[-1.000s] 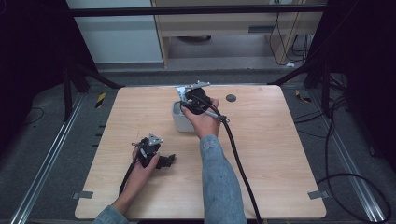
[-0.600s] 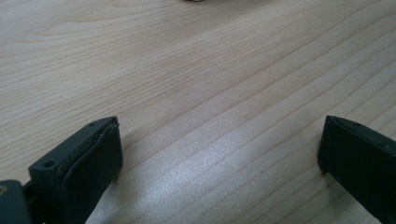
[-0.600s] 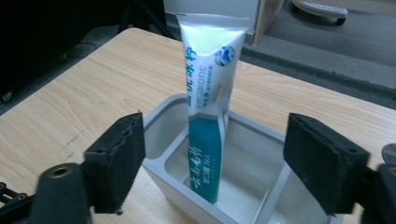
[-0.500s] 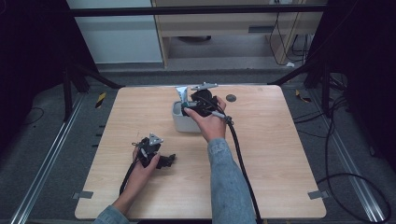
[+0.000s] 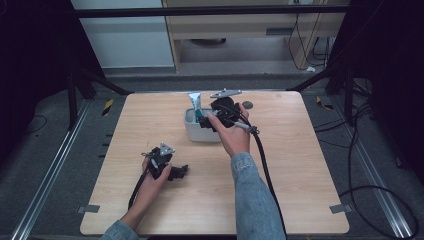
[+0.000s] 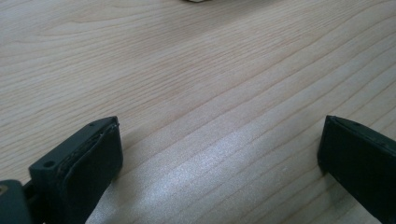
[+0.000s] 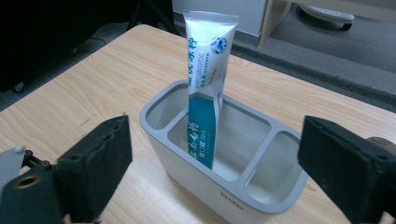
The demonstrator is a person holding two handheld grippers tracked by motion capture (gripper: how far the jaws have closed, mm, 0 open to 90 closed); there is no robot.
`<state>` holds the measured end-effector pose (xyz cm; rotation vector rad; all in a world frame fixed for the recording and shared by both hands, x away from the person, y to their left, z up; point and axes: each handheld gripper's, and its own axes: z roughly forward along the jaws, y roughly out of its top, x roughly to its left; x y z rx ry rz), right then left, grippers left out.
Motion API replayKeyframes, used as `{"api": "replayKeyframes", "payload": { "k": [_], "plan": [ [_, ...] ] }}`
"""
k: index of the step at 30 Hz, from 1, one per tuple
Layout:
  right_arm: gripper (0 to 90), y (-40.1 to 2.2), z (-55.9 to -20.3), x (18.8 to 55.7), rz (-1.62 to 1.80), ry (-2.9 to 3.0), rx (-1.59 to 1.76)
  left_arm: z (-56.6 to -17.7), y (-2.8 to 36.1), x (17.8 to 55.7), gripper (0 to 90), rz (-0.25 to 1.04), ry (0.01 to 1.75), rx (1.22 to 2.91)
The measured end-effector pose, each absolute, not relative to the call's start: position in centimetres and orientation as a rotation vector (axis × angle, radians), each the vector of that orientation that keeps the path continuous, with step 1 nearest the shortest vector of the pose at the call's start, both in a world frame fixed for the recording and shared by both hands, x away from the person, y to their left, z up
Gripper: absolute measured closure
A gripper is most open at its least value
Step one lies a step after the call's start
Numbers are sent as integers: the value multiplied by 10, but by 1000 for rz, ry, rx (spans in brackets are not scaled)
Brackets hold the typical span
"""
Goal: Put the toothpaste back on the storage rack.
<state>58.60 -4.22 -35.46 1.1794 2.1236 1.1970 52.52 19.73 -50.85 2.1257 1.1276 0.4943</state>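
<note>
Glossy white-and-teal tube [image 7: 206,88] upright in middle compartment of rounded grey three-part holder [image 7: 261,198], right tool [image 7: 215,172] just opened wide, left tool [image 6: 219,158] wide over pale wood-grain worktop [image 6: 196,70].

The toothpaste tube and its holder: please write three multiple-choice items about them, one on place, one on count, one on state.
1. Where does the toothpaste tube stand?
A. in the middle compartment
B. flat on the table
C. between the jaws

2. How many compartments has the holder?
A. one
B. three
C. five

3. How is the right gripper?
A. shut on the tube
B. shut on nothing
C. open

Answers: 1 A, the tube rises from the middle well. 2 B, two dividers make three wells. 3 C, its jaws have just been opening and stand wide apart, holding nothing.
</note>
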Motion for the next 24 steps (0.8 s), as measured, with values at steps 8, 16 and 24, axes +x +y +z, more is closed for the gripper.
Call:
{"api": "replayKeyframes", "payload": {
  "k": [8, 16, 24],
  "plan": [
    [97, -59, -361, 582, 1239, 2081, 1171, -509, 196, 525, 0, 498, 1127, 2126],
    [87, -69, -358, 581, 1161, 2074, 1157, -508, 196, 524, 0, 496, 1124, 2128],
    [97, -82, -358, 586, 1148, 2103, 1171, -509, 196, 524, 0, 495, 1126, 2126]
  ]
}}
